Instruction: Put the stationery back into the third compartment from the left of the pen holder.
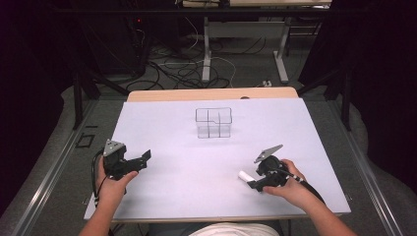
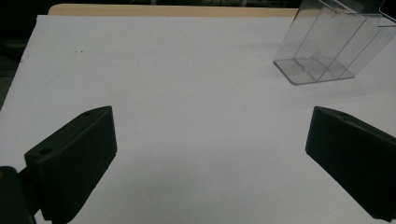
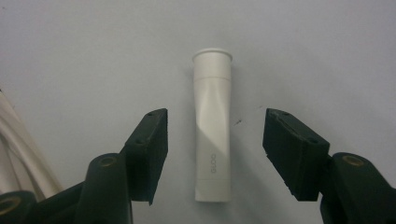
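The right gripper [image 3: 212, 149] has its jaws spread wide on either side of a white tube [image 3: 213, 126], which lies flat on the white sheet [image 3: 93, 56] between them, touching neither jaw. Its cap end points away from the gripper. The left gripper [image 2: 210, 158] is also wide open, holding nothing, over bare sheet. From above, the two grippers sit well apart near the table's front edge, each in a person's hand [image 1: 112, 189]. A clear divided box [image 1: 213, 123] stands upright at mid-table, beyond both. The left gripper view shows its partitions close up, at upper right.
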The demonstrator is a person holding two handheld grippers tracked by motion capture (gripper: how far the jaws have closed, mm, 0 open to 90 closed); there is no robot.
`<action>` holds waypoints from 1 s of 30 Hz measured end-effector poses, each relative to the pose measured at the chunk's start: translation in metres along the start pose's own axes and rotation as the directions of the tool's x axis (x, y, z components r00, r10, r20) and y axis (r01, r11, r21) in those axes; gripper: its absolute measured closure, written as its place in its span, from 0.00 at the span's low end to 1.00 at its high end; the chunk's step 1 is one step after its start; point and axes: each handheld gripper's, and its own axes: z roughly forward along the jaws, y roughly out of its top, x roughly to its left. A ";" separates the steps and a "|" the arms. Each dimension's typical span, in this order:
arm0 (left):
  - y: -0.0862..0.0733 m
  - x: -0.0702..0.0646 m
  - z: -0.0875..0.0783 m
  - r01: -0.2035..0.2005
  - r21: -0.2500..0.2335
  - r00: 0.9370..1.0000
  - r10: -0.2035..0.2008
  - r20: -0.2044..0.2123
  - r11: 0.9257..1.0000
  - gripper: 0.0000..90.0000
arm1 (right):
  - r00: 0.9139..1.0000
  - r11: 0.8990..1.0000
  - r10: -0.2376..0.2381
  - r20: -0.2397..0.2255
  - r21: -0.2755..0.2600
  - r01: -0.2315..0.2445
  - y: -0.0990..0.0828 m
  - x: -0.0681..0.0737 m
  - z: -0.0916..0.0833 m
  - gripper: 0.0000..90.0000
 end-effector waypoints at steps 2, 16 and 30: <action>0.001 -0.001 0.001 -0.005 0.001 1.000 0.005 0.003 1.000 0.02 | 1.000 1.000 0.006 -0.015 0.010 -0.005 -0.002 0.001 0.001 0.50; 0.002 -0.003 0.007 -0.018 0.012 1.000 0.018 0.020 1.000 0.02 | 1.000 0.995 0.015 0.024 0.102 -0.018 -0.009 0.002 0.010 0.67; 0.002 -0.004 0.007 -0.016 0.016 1.000 0.016 0.021 1.000 0.03 | 0.998 0.988 0.005 0.055 0.151 -0.013 -0.010 0.003 0.011 0.78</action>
